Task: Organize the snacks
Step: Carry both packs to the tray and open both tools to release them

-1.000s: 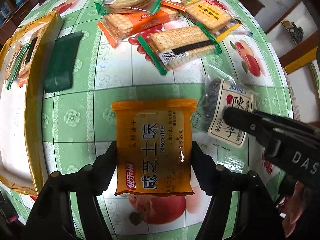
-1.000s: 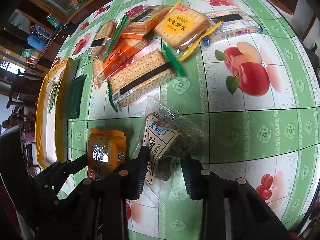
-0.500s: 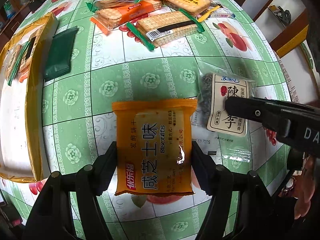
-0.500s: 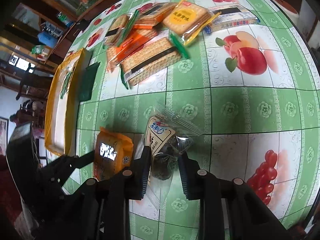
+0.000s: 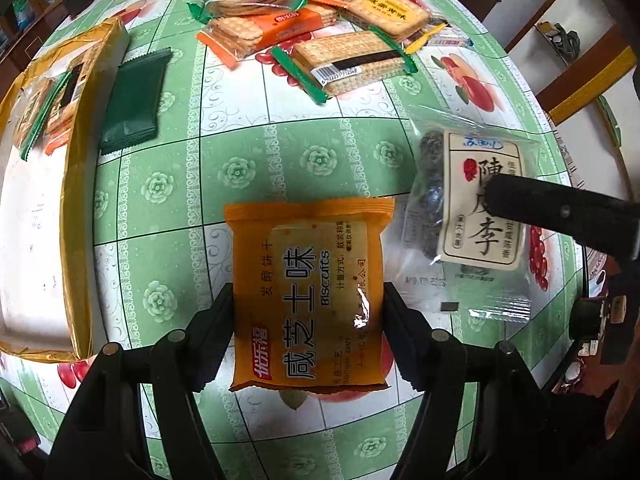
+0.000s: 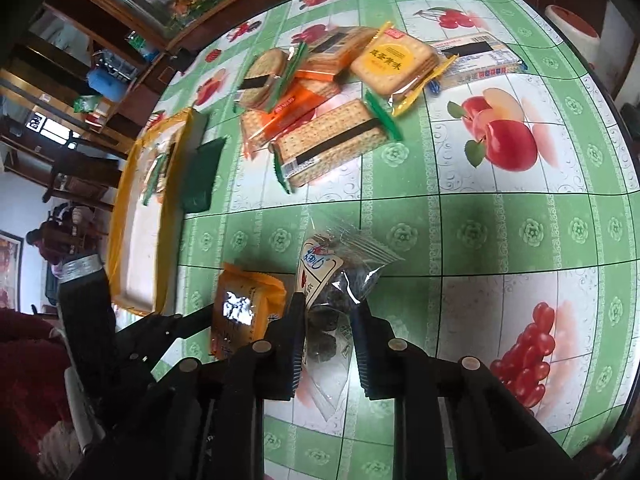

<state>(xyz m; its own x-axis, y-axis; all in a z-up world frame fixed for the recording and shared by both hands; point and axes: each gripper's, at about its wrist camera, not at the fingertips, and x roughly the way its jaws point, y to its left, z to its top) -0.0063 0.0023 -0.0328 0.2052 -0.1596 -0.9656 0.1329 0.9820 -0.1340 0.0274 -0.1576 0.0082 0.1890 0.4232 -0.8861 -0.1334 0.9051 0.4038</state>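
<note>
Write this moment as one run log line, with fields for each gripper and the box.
left gripper: shut on orange biscuit pack | right gripper: shut on plum bag | yellow box: holds some snacks

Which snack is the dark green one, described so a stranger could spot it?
Find the yellow-rimmed tray at the table's left edge. The dark green packet lies flat just beside its rim, apart from the biscuit pile. It alone is opaque, plain green, without visible label.

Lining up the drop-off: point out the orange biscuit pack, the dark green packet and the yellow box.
orange biscuit pack [image 5: 308,292], left wrist view, middle of its printed front.
dark green packet [image 5: 134,100], left wrist view, centre of the wrapper.
yellow box [image 5: 78,208], left wrist view, its near side wall.
</note>
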